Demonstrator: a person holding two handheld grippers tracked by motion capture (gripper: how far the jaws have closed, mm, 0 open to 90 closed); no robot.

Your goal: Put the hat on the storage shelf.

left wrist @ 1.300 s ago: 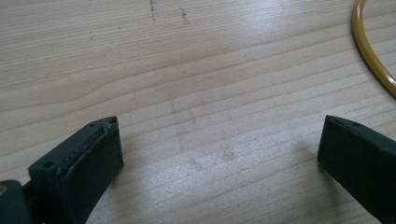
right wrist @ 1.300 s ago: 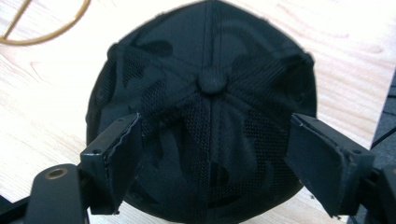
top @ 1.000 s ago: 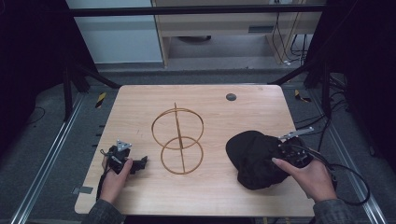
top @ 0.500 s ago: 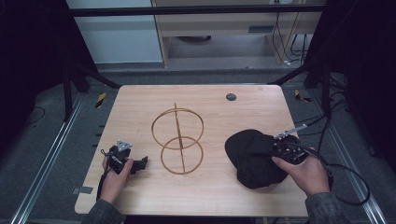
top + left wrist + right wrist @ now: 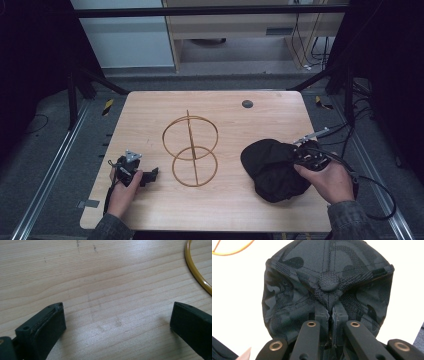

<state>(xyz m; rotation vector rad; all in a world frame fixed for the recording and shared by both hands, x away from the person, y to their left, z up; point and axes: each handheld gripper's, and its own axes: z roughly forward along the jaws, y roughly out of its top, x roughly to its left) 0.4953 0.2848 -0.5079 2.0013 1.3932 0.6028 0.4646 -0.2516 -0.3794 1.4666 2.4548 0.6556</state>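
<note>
Pinching the cap (image 5: 324,272), your right gripper (image 5: 331,311) just closed on it; left gripper (image 5: 117,322) rests open beside the hoop stand (image 5: 190,146).

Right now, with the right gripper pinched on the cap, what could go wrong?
1. The right gripper has just closed on a thin fold of fabric below the cap's top button; the fold may slip out on lifting.
2. The wire stand sits close beside the cap; a swing could knock it.
3. The left gripper rests open on the table, so nothing steadies the stand.
</note>
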